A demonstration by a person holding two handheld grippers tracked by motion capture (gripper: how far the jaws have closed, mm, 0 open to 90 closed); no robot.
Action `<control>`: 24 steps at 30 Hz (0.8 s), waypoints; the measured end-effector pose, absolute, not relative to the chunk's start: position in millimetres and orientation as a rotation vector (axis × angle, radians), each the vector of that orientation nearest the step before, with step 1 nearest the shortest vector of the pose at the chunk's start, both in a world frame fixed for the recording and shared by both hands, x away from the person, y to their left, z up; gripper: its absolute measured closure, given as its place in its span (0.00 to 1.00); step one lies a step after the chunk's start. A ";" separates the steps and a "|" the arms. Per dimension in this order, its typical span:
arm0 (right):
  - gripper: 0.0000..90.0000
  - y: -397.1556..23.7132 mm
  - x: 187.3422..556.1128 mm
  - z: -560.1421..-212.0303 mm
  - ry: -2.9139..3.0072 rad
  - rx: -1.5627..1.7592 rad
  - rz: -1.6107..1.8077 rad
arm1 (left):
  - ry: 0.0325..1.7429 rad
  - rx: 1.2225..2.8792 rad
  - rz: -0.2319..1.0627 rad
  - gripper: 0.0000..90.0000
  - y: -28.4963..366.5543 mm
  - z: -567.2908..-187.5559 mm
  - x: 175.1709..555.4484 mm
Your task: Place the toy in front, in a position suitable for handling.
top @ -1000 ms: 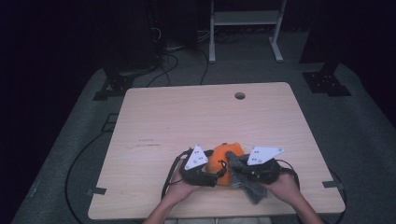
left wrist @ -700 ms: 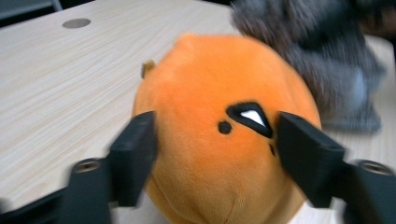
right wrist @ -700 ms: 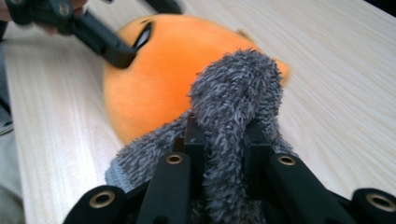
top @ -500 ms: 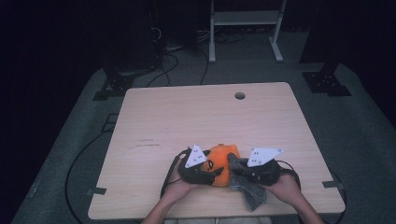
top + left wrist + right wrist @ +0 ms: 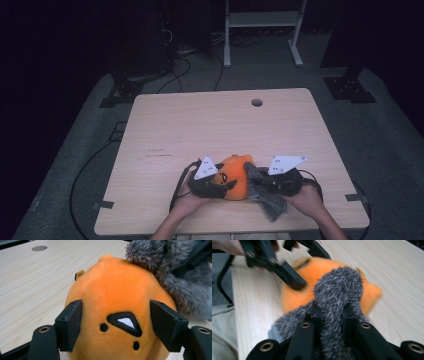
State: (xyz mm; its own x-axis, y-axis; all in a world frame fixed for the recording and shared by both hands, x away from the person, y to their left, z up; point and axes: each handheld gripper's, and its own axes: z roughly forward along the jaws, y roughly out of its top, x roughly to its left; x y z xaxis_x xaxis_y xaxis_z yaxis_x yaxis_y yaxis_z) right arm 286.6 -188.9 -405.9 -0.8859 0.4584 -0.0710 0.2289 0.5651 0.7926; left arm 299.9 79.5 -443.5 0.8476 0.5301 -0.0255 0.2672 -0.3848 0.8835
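An orange plush toy (image 5: 235, 177) with a stitched black face lies near the table's front edge. My left gripper (image 5: 116, 311) straddles its face. Its jaws have just been closing, and both pads (image 5: 72, 322) now press into the plush's sides (image 5: 112, 290). A grey fuzzy cloth (image 5: 265, 197) drapes against the plush's right side and spills toward the table edge. My right gripper (image 5: 332, 312) is shut on a fold of that cloth (image 5: 337, 287), with the orange plush (image 5: 309, 270) just behind it. In the high view the left gripper (image 5: 225, 186) and right gripper (image 5: 257, 181) face each other across the toy.
The light wooden table (image 5: 200, 130) has a round cable hole (image 5: 256, 102) at the back. Both hands rest at its front edge. Cables trail off the table's left side to a dark floor, and a white stand (image 5: 260, 30) is behind the table.
The orange plush has shifted a little toward the front edge and now sits deeper between the left gripper's jaws. The grey cloth stays in the right gripper. Both hands barely moved.
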 end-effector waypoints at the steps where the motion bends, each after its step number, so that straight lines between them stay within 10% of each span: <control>1: 0.85 -195.1 289.9 -408.1 2.530 0.601 1.217 | 0.587 1.985 0.316 0.32 80.0 -443.7 300.0; 20: 0.84 -206.9 295.6 -413.6 2.491 0.691 1.202 | 0.486 2.038 0.346 0.36 69.5 -441.2 291.0; 24: 0.84 -193.0 290.6 -407.1 2.489 0.620 1.251 | 0.585 1.981 0.243 0.24 77.6 -437.8 300.4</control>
